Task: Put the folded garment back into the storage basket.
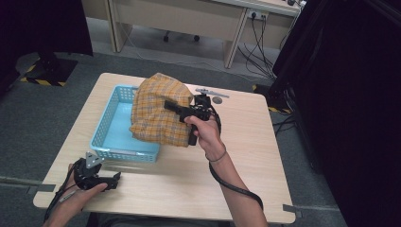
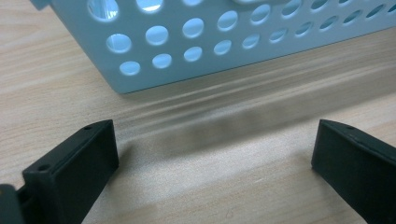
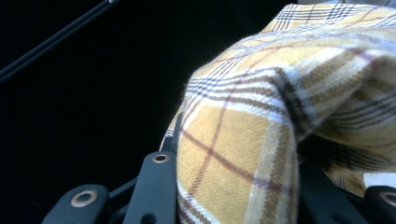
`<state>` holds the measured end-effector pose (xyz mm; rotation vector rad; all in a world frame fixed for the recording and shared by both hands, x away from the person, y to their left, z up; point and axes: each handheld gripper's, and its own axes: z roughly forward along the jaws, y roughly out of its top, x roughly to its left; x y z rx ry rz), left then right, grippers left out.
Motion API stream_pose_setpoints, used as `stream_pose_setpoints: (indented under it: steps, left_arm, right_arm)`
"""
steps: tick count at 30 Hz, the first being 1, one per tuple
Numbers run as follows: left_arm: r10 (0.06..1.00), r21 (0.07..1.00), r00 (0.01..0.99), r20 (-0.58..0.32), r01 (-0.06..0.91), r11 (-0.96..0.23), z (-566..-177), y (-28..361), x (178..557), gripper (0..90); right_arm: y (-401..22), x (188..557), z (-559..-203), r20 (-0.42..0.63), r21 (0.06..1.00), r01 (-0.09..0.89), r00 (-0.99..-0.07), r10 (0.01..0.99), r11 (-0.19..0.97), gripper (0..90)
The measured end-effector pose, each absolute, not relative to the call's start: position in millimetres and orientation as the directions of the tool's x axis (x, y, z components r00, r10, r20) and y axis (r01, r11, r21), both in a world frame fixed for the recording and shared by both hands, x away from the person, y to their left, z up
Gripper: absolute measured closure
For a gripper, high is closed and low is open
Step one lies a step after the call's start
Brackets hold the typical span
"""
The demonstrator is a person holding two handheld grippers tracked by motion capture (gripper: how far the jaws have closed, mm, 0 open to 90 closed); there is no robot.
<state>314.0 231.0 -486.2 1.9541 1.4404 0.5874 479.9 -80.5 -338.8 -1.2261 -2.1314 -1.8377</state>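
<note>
Right gripper [image 1: 172, 107] pinching yellow plaid cloth [image 1: 158, 113] above blue basket [image 1: 111, 127].
Left gripper [image 1: 111, 181] rests on table [image 1: 179, 184], jaws spread, forearm low.

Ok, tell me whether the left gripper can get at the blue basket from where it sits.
Probably yes. The left gripper rests open on the table just in front of the blue basket, with bare wood between its jaws and the basket's near wall. The plaid cloth hangs farther right.

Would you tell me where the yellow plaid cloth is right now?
In the high view, the yellow plaid cloth hangs from the right gripper, over the right end of the blue basket near the table's middle.
</note>
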Motion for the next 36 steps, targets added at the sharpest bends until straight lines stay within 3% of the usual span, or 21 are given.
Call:
stream_pose_setpoints:
  steps: [21,36]
  left_arm:
    - [0.953,0.714,0.304,-0.015,0.67,-0.203,-486.2,231.0,314.0,0.0]
    - [0.952,0.714,0.306,-0.016,0.67,-0.204,-486.2,230.9,314.0,0.0]
  right_arm:
    - [-23.9,488.7,-344.6,0.549,0.778,0.628,-0.68,0.486,-0.001,69.8]
    - [-10.1,497.0,-354.4,0.567,0.757,0.654,-0.658,0.495,0.003,69.4]
